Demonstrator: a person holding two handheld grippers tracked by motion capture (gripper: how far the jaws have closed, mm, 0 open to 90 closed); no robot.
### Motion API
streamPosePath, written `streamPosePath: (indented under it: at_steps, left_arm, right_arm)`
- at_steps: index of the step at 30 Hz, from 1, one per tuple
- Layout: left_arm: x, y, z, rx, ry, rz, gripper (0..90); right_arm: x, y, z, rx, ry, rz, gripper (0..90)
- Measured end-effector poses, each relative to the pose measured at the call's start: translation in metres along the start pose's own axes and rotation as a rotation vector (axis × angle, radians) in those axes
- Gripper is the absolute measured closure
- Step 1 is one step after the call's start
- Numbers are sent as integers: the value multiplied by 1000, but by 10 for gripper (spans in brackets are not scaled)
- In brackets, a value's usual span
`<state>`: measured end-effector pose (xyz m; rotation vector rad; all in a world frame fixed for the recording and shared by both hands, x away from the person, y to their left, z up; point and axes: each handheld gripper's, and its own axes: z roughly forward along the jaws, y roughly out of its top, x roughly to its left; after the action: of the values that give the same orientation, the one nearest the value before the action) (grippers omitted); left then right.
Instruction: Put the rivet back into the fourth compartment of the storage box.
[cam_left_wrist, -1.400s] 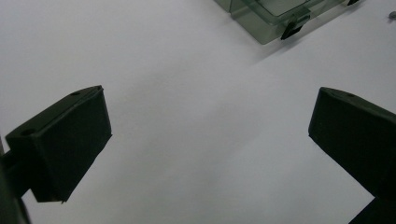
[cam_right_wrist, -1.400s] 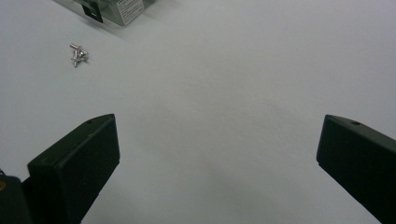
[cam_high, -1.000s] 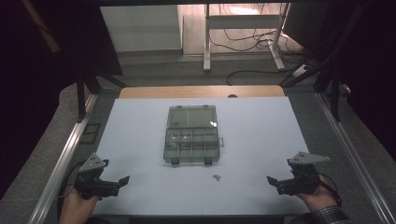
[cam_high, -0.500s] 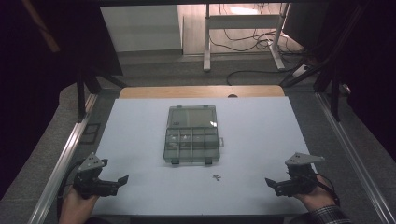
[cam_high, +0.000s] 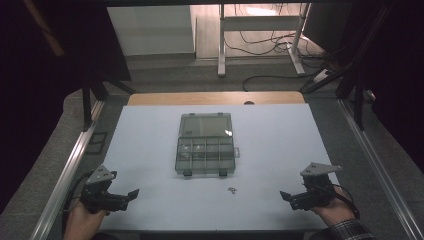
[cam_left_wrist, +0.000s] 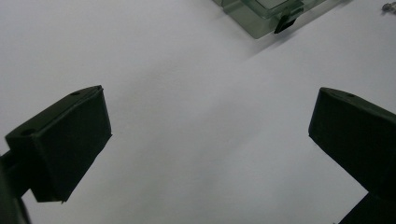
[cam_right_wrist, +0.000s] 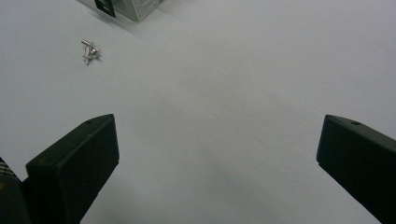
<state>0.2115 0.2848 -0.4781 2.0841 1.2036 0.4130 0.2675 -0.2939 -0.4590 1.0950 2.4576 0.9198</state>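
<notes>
Screws (cam_high: 231, 190): small metal cluster lying loose on the white tabletop (cam_high: 150, 150), just off the 6 o'clock edge of the organizer box (cam_high: 205, 145), slightly toward 5 o'clock from its centre. Not touching the box. In the right gripper view the screws (cam_right_wrist: 89, 50) sit at about 10 o'clock, beyond the left jaw, with a box corner and black latch (cam_right_wrist: 105, 7) at the top edge. Exact count too small to tell.

Organizer box: clear, greenish, lid down, centred on the tabletop. Divided compartments on its near half, one larger section on the far half. Two dark latches on the 6 o'clock side. Left gripper view catches a box corner (cam_left_wrist: 261, 16) at about 1 o'clock.

Left gripper (cam_high: 131, 193): held in the person's left hand (cam_high: 82, 220) at the 7 o'clock corner of the tabletop, jaws spread wide apart, nothing between them, bare tabletop under it. Well apart from the box.

Right gripper (cam_high: 284, 196): held in the right hand (cam_high: 335, 212) at the 5 o'clock corner, jaws likewise wide apart and empty, pointing toward 9 o'clock. Nearer to the screws than the left one, with clear tabletop between.
</notes>
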Motion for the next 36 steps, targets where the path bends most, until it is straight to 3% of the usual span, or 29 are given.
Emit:
streamPosePath:
  at_steps: [11, 22, 36]
  left_arm:
    - [1, 0, -1, 2, 19, 4, 0]
    - [0, 0, 1, 18, 13, 7, 0]
    - [0, -1, 1, 24, 26, 10, 0]
  right_arm:
    - [6, 9, 6, 3, 19, -5, 0]
    - [12, 19, 16, 26, 46, -10, 0]
    - [18, 35, 28, 46, 69, -50, 0]
